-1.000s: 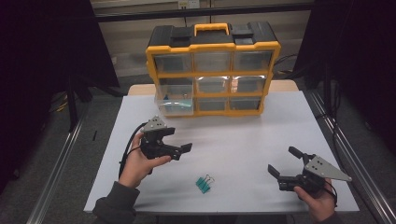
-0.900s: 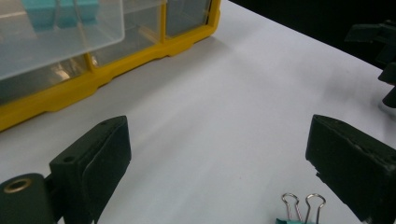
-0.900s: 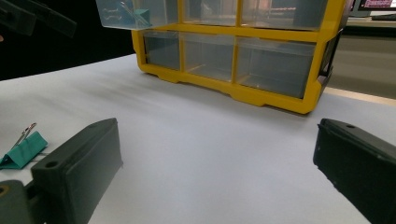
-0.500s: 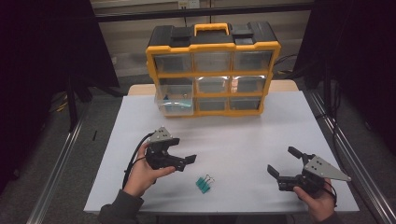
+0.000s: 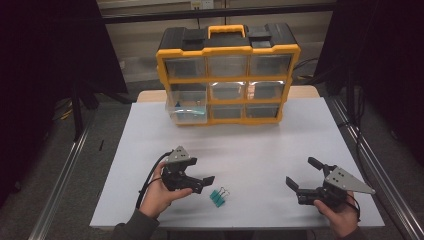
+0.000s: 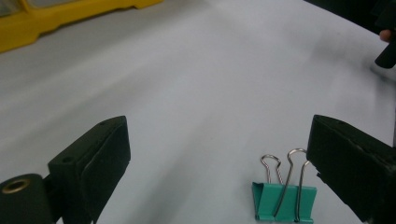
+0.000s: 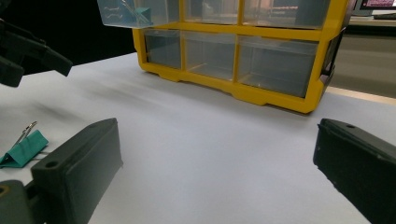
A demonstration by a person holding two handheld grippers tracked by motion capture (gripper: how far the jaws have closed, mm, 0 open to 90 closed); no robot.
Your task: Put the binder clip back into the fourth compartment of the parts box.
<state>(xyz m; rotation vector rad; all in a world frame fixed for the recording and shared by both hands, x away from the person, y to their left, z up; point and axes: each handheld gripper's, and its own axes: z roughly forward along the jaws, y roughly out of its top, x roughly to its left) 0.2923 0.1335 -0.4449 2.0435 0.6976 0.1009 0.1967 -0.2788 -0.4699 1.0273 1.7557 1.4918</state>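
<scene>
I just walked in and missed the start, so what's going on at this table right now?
A person sits at a white table with a two-jaw gripper in each hand. The left gripper is open and hovers right beside a teal binder clip lying on the table, with the clip near one jaw but not gripped. The right gripper is also open and rests off to the side, holding nothing. At the back stands a yellow drawer organizer, with one clear drawer pulled out.
</scene>
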